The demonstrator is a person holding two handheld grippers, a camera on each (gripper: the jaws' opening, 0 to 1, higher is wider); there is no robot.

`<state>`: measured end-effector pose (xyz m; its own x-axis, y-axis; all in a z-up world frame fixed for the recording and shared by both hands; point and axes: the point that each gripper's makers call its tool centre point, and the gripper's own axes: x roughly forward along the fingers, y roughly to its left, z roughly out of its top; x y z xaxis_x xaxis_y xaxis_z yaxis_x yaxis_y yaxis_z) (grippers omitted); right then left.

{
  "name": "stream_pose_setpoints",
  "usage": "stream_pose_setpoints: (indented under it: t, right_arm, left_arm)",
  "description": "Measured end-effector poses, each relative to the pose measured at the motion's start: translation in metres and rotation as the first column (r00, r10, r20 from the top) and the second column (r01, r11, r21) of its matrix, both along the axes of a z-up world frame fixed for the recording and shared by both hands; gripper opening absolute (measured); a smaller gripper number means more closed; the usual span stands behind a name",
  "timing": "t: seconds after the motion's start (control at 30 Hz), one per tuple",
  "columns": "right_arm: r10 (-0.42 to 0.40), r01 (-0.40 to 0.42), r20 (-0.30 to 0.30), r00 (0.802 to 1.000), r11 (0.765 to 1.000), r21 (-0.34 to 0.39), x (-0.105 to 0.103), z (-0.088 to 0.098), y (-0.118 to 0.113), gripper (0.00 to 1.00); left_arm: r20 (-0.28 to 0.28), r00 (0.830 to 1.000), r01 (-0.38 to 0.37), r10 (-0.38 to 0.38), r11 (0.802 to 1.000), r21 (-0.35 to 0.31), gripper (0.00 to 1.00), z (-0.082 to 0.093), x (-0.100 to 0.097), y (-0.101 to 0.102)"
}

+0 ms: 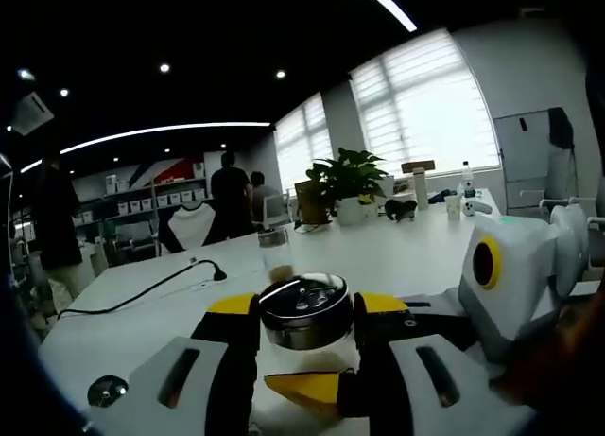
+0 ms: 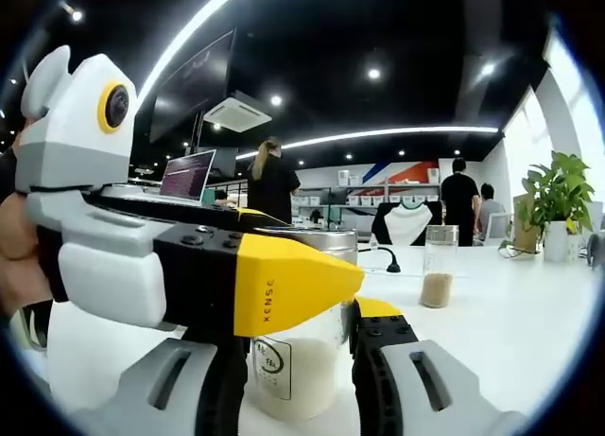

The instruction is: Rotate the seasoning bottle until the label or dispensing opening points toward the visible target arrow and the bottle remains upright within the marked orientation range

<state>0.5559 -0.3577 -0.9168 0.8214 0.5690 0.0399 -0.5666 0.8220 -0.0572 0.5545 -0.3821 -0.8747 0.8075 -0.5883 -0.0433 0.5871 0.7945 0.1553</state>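
Observation:
The seasoning bottle is a glass jar with white granules and a small label (image 2: pixel 272 368), topped by a shiny metal lid (image 1: pixel 304 310). It stands upright on the white table (image 1: pixel 397 252). My left gripper (image 1: pixel 304 315) is shut on the lid, its yellow-tipped jaws pressing on both sides. In the right gripper view the left gripper (image 2: pixel 284 283) crosses in front of the lid from the left. My right gripper (image 2: pixel 295 365) is shut on the glass body lower down, one black finger on each side. Its white housing (image 1: pixel 501 275) shows at the right of the left gripper view.
A second, slim jar (image 2: pixel 437 266) with brown seasoning stands farther back on the table. A black cable (image 1: pixel 142 289) runs across the left, and a potted plant (image 1: pixel 348 181) with cups and bottles sits at the far end. People stand by shelves behind.

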Motion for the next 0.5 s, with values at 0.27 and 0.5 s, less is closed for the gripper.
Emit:
stream_pose_setpoints:
  t: [0.27,0.5]
  right_arm:
    - [0.005,-0.005,0.006,1.000,1.000,-0.001,0.0003,0.0002,-0.0006,0.39]
    - [0.016,-0.016,0.000,1.000,1.000,-0.004,0.0031,0.0002,-0.0033,0.39]
  left_arm:
    - [-0.002,1.000,-0.003,0.003,1.000,0.001,0.42,-0.0006,0.0000,0.0000]
    - [0.001,1.000,-0.007,0.007,1.000,-0.004,0.42,-0.0008,0.0012,-0.0008]
